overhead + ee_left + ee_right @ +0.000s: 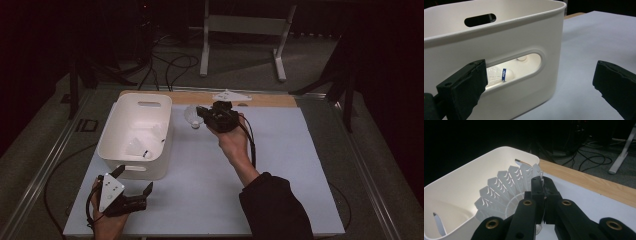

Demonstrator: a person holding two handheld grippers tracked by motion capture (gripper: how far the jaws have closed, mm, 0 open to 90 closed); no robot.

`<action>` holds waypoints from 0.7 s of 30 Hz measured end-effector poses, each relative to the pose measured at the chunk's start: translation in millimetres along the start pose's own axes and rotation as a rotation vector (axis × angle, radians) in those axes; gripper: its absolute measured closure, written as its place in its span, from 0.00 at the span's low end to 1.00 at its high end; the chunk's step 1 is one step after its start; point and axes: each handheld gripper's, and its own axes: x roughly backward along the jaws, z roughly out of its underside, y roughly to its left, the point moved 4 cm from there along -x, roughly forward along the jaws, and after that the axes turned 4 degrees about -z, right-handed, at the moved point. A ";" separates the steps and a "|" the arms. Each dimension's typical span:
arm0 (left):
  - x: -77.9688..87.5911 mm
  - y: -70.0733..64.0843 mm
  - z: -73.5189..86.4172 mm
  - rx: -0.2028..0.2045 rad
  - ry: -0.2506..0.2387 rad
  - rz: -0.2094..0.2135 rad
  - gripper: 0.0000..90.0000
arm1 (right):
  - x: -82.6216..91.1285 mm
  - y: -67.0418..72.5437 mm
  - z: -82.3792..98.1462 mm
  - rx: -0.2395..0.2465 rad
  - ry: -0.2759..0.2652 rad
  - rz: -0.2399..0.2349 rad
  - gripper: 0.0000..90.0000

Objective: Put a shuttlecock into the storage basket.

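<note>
Beside the white bin [135, 132], shuttlecock [192, 117] in right claw [202, 116]

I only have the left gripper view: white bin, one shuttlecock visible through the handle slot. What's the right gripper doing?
Observer: The right gripper is shut on a shuttlecock, pinching the edge of its skirt.
Operator: Over the bin already?
Observer: In the high view the shuttlecock hangs just beside the bin's right rim, above the table.
Operator: How many are inside?
Observer: The high view shows white shuttlecocks on the bin floor; count unclear.
</note>
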 end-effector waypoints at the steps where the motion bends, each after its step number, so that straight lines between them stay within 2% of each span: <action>1: 0.0 -0.1 0.0 0.000 0.000 -0.001 0.00 | -0.2 0.9 -0.9 -0.001 0.000 -0.002 1.00; 21: 0.1 0.3 0.0 0.000 0.000 0.000 0.00 | -5.6 9.3 -12.7 0.006 -0.025 -0.018 1.00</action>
